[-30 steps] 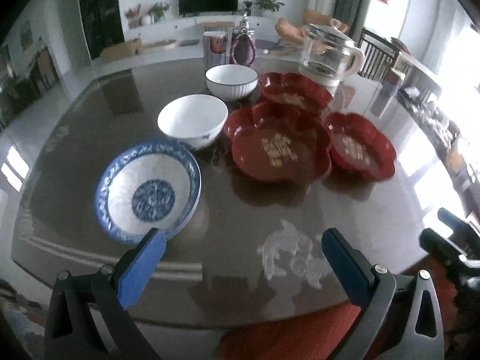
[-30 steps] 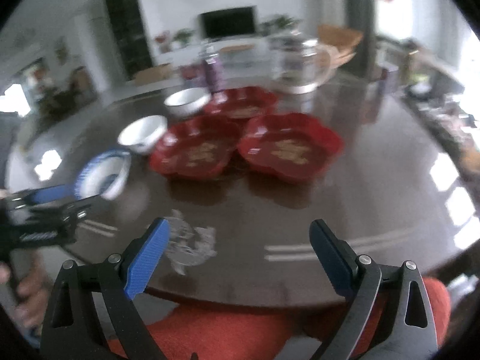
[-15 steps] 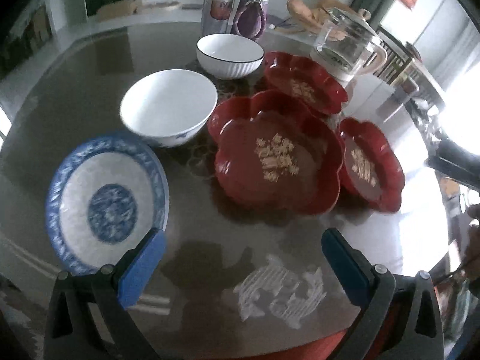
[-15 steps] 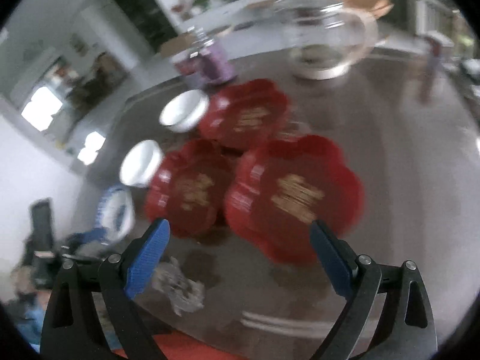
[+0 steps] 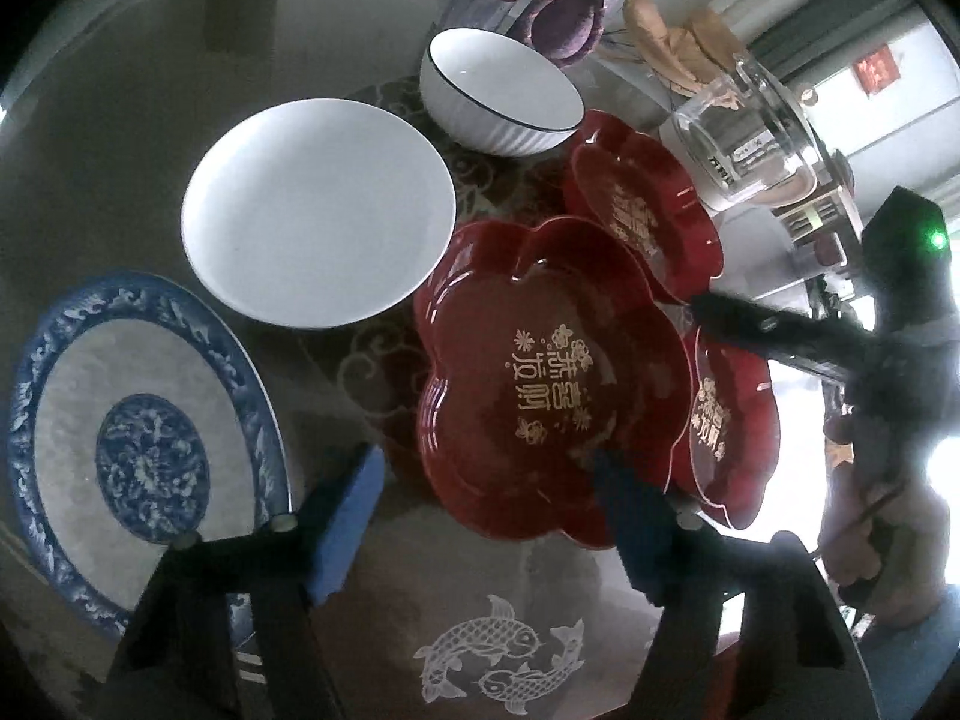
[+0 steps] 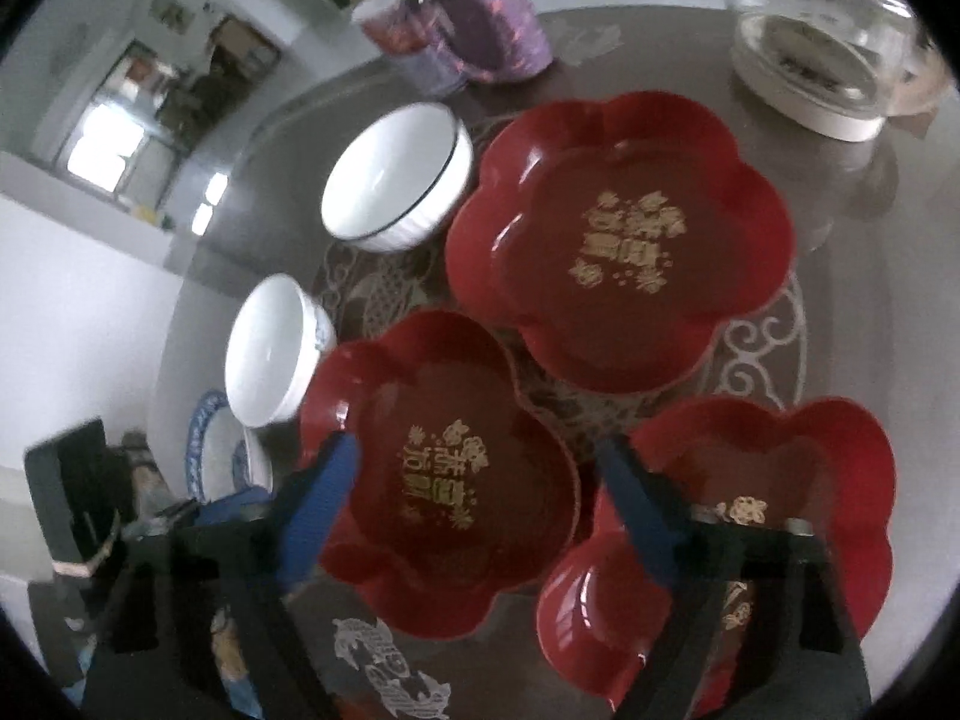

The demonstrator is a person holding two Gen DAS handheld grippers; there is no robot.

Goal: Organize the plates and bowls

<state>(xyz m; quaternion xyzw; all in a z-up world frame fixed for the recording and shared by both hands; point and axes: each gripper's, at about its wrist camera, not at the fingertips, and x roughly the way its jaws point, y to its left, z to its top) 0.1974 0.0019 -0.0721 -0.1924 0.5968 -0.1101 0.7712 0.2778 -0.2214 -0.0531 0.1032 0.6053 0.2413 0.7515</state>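
Red plates: three glossy flower-shaped ones with gold characters. Big plate [image 5: 552, 378] sits ahead of the left gripper [image 5: 486, 516], its near rim between the jaws; jaws have just been closing, not pressing on it. Right gripper [image 6: 480, 492] jaws also closing, released, over the same plate; small plate [image 6: 780, 516] under its right finger. Blue-patterned plate [image 5: 144, 456] left of the left jaws, two white bowls beyond on the tabletop [image 5: 420, 600].
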